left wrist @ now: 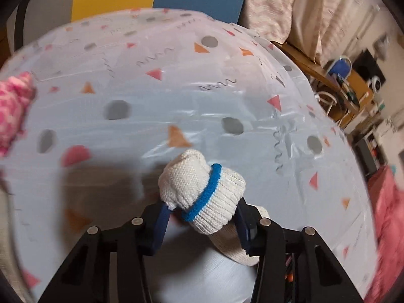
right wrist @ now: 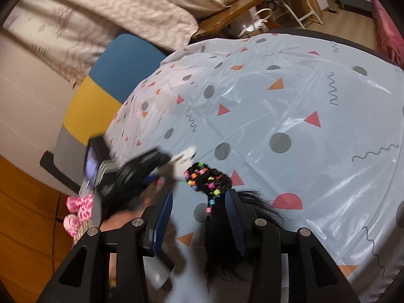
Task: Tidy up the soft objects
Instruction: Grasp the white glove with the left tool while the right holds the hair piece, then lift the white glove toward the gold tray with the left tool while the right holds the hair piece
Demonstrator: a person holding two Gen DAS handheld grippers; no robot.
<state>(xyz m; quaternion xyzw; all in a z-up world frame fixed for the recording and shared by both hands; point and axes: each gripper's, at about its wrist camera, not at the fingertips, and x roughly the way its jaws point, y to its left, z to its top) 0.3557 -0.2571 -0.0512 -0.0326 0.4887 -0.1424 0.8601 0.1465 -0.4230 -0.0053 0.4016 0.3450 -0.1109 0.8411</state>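
Socks, a white rolled pair with a blue band (left wrist: 202, 194), sit pinched in the left tongs (left wrist: 202, 209) above the surface (left wrist: 176, 96). Right tongs (right wrist: 199, 202) stand spread around a black beaded hairpiece (right wrist: 209, 179). Pink plush (left wrist: 12, 111) waits far left; sorting looks unfinished.

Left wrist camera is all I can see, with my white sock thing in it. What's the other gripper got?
Observer: The right gripper has a black fuzzy item with colourful beads between its fingers, though the grip is unclear.
Operator: Can you see my gripper from there?
Observer: Yes, the left gripper shows blurred at the table's left edge, carrying the white sock bundle.
Operator: What's that pink thing beside me?
Observer: A pink spotted plush toy, sitting past the edge of the patterned tablecloth.
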